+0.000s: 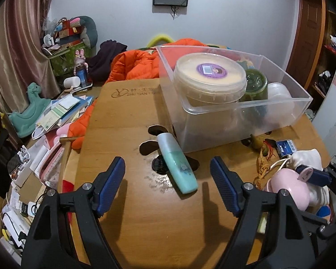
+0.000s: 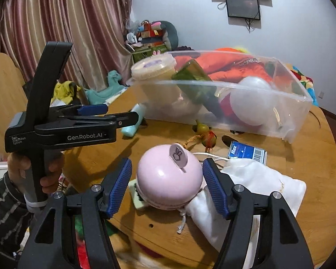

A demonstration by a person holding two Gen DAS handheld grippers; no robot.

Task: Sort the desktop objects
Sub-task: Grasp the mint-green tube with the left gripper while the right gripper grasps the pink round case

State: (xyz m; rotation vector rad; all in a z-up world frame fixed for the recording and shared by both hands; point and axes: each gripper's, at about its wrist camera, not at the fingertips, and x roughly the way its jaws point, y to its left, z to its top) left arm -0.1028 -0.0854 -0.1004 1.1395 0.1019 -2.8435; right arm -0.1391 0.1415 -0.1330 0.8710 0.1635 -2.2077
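A: Nearest to us, our right gripper (image 2: 167, 185) stands wide around the pink dome-shaped gadget (image 2: 168, 179). We see a gap at each pad, so nothing is gripped yet. The gadget sits partly on a white cloth pouch (image 2: 257, 183) at the near edge of the wooden table (image 2: 302, 201).

B: And our left gripper (image 1: 167, 180) is wide too, holding nothing. The teal tube (image 1: 178, 165) lies flat on the table just ahead of its fingertips, slanted.

A: So we judge this as the approach step, with 2 pickups being lined up at once.

B: Next, we think each gripper must settle around its object and close. The dome looks smooth and rounded, so it may slip unless we take it low.

A: Farther back stands the clear plastic bin (image 1: 280, 103), already holding a lidded tub (image 1: 209, 78), a green jar (image 1: 256, 85) and a white round object (image 2: 250, 99). Likely both items go there.
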